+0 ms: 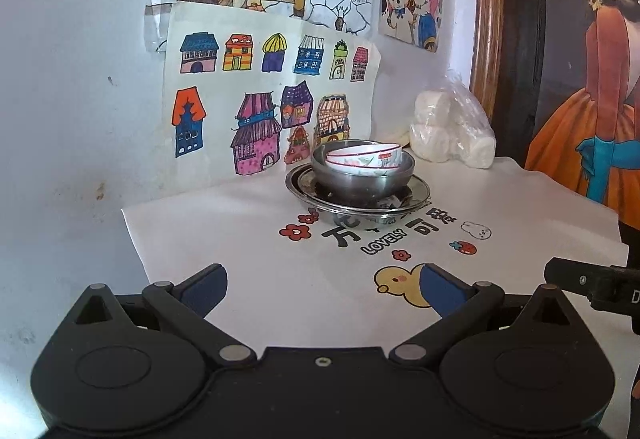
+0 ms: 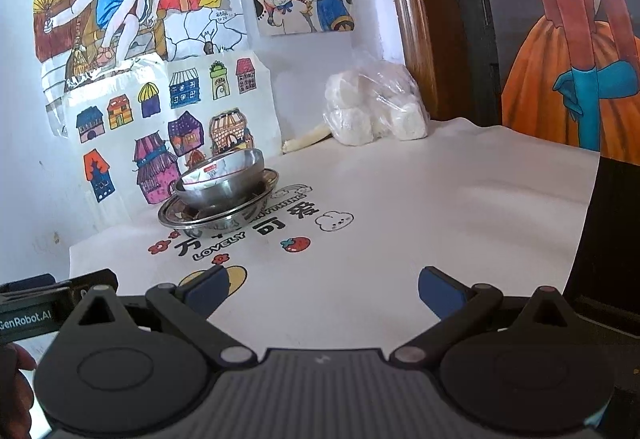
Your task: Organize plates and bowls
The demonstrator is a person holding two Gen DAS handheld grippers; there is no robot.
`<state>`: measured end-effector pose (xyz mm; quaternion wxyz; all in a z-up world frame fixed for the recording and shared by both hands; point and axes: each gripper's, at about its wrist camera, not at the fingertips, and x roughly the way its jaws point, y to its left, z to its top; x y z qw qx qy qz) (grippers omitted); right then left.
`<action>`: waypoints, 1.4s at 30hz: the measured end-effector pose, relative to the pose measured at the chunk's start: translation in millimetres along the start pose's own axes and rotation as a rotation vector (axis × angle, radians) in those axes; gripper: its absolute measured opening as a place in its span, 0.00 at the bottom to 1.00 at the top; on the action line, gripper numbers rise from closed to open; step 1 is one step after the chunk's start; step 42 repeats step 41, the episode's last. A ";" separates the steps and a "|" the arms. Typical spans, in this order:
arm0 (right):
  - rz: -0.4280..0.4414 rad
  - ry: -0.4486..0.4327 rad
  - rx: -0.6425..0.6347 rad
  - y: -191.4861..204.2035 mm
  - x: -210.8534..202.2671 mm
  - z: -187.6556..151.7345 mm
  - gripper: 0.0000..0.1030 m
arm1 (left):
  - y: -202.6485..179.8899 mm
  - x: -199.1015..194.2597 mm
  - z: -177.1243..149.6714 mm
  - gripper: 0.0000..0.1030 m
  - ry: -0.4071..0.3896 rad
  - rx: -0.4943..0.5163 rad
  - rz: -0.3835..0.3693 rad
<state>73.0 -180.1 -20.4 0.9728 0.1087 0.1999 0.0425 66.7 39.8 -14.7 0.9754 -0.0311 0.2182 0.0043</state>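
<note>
1. The left gripper (image 1: 323,291) hangs above the near part of the counter (image 1: 248,223), its blue-padded fingers spread apart and holding nothing.
2. The right gripper (image 2: 323,293) sits beside it, likewise wide apart and empty.
3. A white ceramic bowl (image 1: 365,158) rests tilted inside a steel bowl (image 1: 362,181), which stands on a steel plate (image 1: 416,195) at the far side of the counter, near the wall drawings (image 1: 256,87).
4. A plastic bag of white rolls (image 1: 452,127) lies just right of the stack, in the corner.
</note>
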 end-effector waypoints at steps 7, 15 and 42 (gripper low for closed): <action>-0.001 0.015 0.002 -1.4 5.5 -1.6 1.00 | -1.4 3.0 -2.6 0.99 0.014 -0.003 -0.006; 0.002 0.022 0.000 -1.5 7.5 -0.7 1.00 | -2.2 4.8 -2.9 0.99 0.017 -0.004 -0.007; 0.001 0.023 -0.014 1.4 7.4 -2.0 1.00 | 0.2 0.5 -3.7 0.99 0.012 -0.048 -0.029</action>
